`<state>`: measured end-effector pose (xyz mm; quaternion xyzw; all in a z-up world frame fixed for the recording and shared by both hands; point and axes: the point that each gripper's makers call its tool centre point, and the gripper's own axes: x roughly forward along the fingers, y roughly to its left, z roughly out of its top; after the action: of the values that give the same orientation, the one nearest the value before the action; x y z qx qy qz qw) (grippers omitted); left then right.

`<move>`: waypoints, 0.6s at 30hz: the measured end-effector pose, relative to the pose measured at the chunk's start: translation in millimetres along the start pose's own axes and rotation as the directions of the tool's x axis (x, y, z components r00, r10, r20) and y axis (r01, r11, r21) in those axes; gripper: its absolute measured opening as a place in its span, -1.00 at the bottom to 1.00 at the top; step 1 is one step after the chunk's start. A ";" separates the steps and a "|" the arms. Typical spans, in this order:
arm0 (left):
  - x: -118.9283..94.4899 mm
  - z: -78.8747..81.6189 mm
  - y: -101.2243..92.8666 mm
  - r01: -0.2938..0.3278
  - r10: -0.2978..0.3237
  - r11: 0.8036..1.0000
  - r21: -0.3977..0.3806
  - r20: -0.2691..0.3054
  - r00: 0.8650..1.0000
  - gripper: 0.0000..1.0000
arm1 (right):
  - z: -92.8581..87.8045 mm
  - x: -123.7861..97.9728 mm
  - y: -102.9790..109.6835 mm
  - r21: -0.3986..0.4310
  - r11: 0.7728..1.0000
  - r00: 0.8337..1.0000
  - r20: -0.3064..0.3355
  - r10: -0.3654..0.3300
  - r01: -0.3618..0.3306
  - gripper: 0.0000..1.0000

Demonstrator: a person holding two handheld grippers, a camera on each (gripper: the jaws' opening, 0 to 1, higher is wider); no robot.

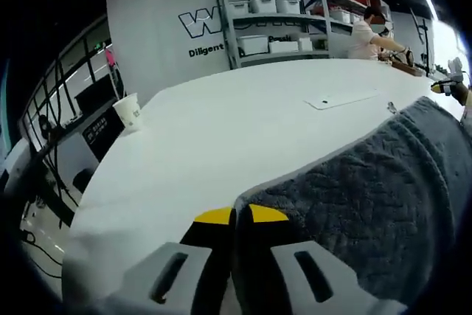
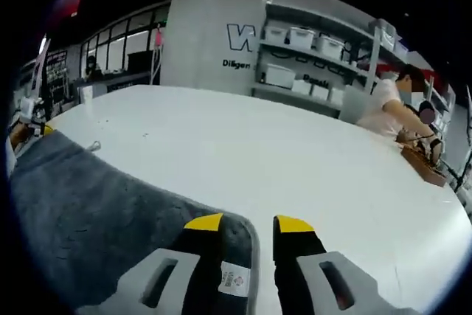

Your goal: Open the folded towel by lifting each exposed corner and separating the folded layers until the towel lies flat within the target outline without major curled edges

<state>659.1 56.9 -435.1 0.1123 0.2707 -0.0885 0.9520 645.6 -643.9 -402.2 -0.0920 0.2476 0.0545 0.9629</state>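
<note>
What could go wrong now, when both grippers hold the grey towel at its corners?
1. The left gripper pinches only the towel at its very edge, so the corner may slip out when pulled.
2. The right gripper has jaws apart around a corner beside the label; its hold looks uncertain.
3. A paper cup stands on the table; a wide sweep might knock it.

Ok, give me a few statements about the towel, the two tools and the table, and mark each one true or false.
1. The towel is grey. True.
2. The left tool is wide open, clear of the towel. False: its jaws are nearly together at the towel's edge.
3. A white cup stands on the table. True.
4. The right tool has a towel corner with a small label between its jaws. True.
5. The towel is red and hanging off the shelves. False: it lies on the white table.
</note>
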 end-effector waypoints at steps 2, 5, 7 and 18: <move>-0.7 -0.3 -1.0 -0.002 0.002 1.000 0.008 -0.002 1.000 -0.89 | -9.5 4.4 3.2 -0.001 1.000 0.999 -0.035 0.014 -0.014 -0.56; -0.3 0.2 -1.0 -0.009 0.010 1.000 0.025 -0.007 1.000 -0.89 | -5.8 8.3 -0.9 -0.008 1.000 1.000 -0.012 -0.002 0.002 -0.66; 0.0 0.2 -0.3 -0.010 0.011 1.000 0.026 -0.008 1.000 -0.89 | -7.4 12.6 -3.9 -0.002 1.000 1.000 -0.013 0.000 0.000 -0.71; 1.1 1.2 -0.3 -0.016 0.016 0.999 0.051 -0.013 1.000 -0.90 | -29.2 25.3 2.6 -0.009 1.000 0.997 -0.075 0.019 -0.020 -0.86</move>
<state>660.6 56.2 -434.6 0.1391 0.2737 -0.0869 0.9477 653.5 -645.9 -440.0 -0.0962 0.2843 0.0617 0.9519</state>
